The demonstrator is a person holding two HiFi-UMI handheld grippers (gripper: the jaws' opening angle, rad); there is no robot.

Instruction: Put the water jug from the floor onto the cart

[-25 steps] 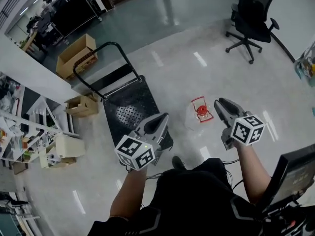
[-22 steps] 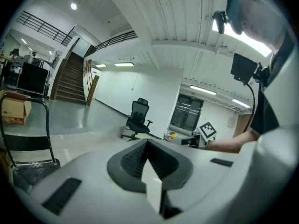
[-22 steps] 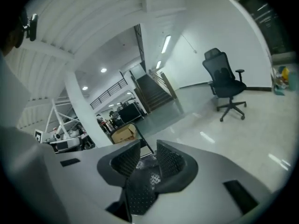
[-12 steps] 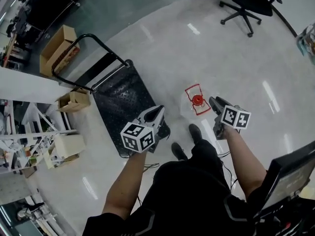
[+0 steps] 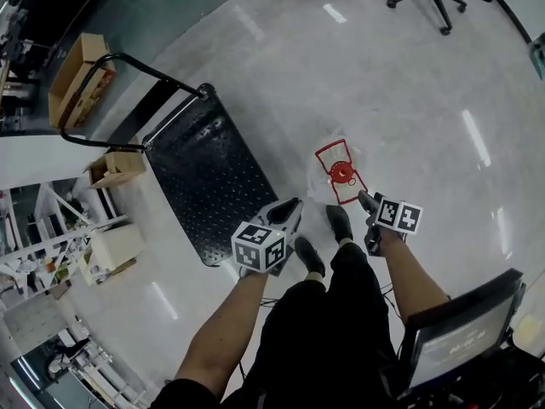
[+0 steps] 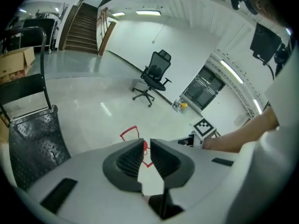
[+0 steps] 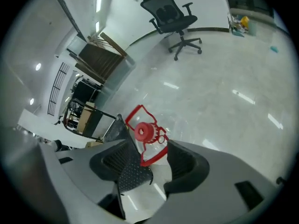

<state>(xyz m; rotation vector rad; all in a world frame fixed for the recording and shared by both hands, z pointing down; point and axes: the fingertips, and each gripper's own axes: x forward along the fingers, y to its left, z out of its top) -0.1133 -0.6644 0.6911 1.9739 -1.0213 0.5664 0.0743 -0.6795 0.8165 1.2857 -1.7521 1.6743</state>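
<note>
Bright overhead lighting, glare streaks on floor (image 5: pixel 477 135), fisheye-warped edges

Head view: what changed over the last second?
The left tongs and right tongs both sank toward the floor. The right tongs' jaws have just been opening near the jug, gripping nothing. Jug on the floor and cart stayed put.

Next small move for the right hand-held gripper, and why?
Probably lower the right hand-held gripper onto the red handle of the water jug on the floor: its jaws, just opened wide, hold nothing, and the handle lies beyond them.
</note>
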